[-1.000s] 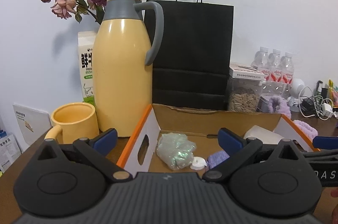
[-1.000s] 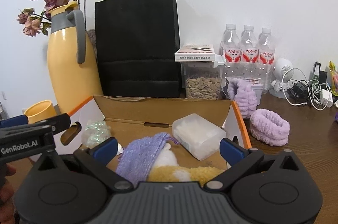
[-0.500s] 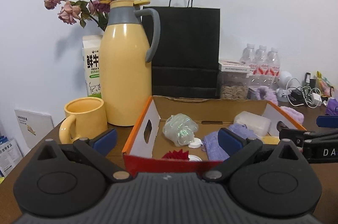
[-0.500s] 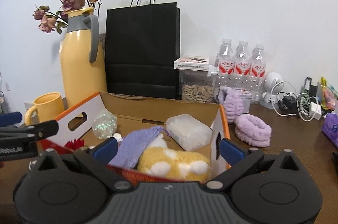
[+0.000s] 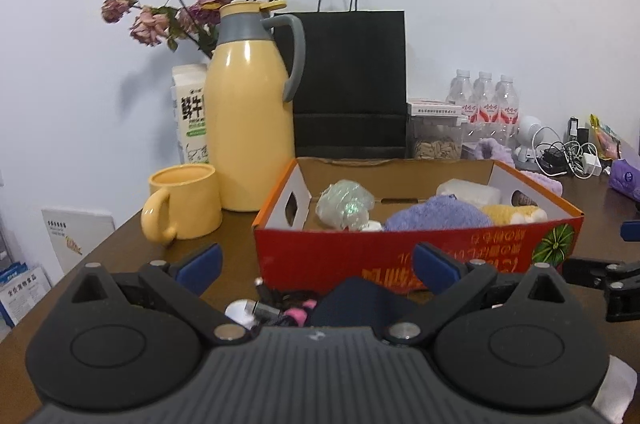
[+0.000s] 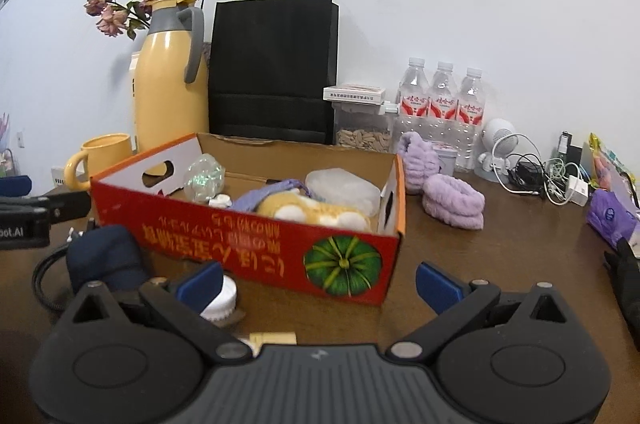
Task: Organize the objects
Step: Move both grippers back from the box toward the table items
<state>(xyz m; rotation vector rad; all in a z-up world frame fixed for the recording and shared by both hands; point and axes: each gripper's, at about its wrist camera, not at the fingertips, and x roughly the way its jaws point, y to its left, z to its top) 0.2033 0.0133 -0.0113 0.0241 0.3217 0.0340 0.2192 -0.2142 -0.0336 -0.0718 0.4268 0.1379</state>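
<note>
A red cardboard box (image 5: 416,252) (image 6: 260,248) stands open on the brown table. It holds an iridescent bag (image 5: 346,208), a purple cloth (image 5: 436,218), a yellow plush (image 6: 312,210) and a clear plastic container (image 6: 344,186). On the table in front of the box lie a dark blue bundle (image 6: 104,260) (image 5: 360,304), a white cap (image 6: 220,300) and small pink bits (image 5: 296,314). My left gripper (image 5: 318,264) is open and empty, just above those loose items. My right gripper (image 6: 319,284) is also open and empty, facing the box's red front near the watermelon print.
A yellow mug (image 5: 184,202), yellow thermos (image 5: 250,128), milk carton (image 5: 192,112) and black paper bag (image 6: 272,68) stand left and behind the box. Purple headbands (image 6: 454,202), water bottles (image 6: 440,104), tangled chargers (image 6: 540,176) and a purple pouch (image 6: 612,216) fill the right side.
Both grippers have drawn back from over the box toward the near table edge. The box's red front and the loose items before it have come into view. Both stay open.
</note>
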